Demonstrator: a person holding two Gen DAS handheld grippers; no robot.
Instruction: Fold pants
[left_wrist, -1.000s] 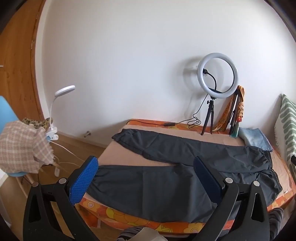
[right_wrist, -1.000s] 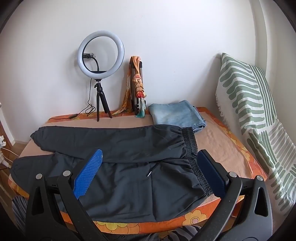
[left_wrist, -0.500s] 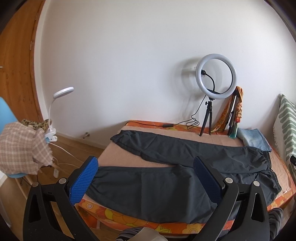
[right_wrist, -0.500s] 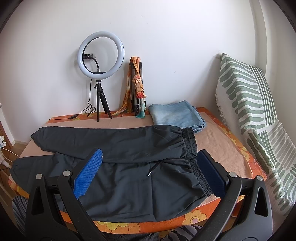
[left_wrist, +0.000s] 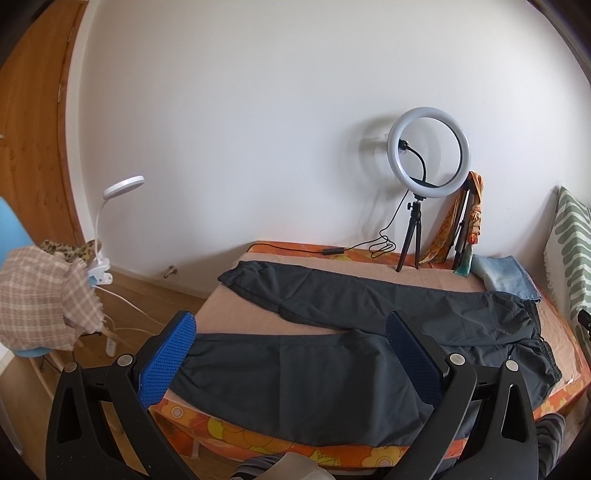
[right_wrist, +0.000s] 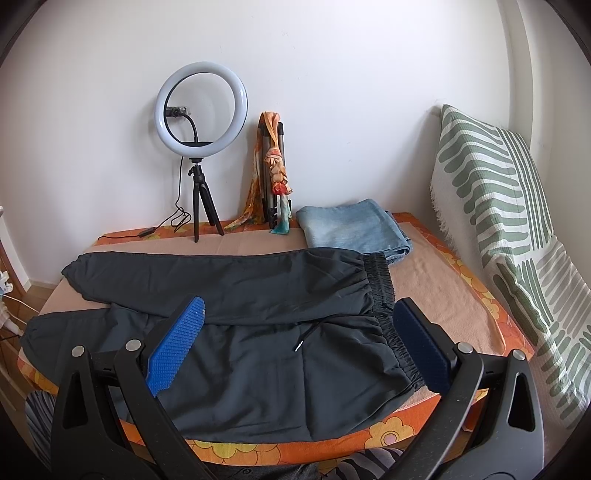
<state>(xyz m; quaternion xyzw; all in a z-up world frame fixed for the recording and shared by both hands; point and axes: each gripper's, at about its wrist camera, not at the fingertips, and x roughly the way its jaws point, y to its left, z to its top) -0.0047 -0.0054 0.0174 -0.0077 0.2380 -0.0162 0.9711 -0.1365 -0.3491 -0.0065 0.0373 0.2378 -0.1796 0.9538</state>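
Dark grey pants (left_wrist: 325, 365) lie spread flat on the table (left_wrist: 236, 310), legs pointing left and slightly apart, elastic waistband (right_wrist: 384, 295) at the right. A drawstring tip (right_wrist: 298, 346) rests on the front panel of the pants (right_wrist: 258, 332). My left gripper (left_wrist: 290, 325) is open, held above the near leg, touching nothing. My right gripper (right_wrist: 299, 314) is open too, hovering over the waist end with nothing between its blue pads (right_wrist: 177, 347).
A ring light on a tripod (right_wrist: 201, 110) stands at the back, with a scarf-wrapped stand (right_wrist: 275, 166) and folded blue jeans (right_wrist: 351, 229) beside it. A striped green cushion (right_wrist: 509, 236) leans at the right. A chair with cloth (left_wrist: 40, 295) and a clip lamp (left_wrist: 122, 184) stand left.
The left wrist view has shifted slightly, the table sitting a bit further off and to the right. The right gripper has barely moved. Both stay open; the pants lie unchanged.
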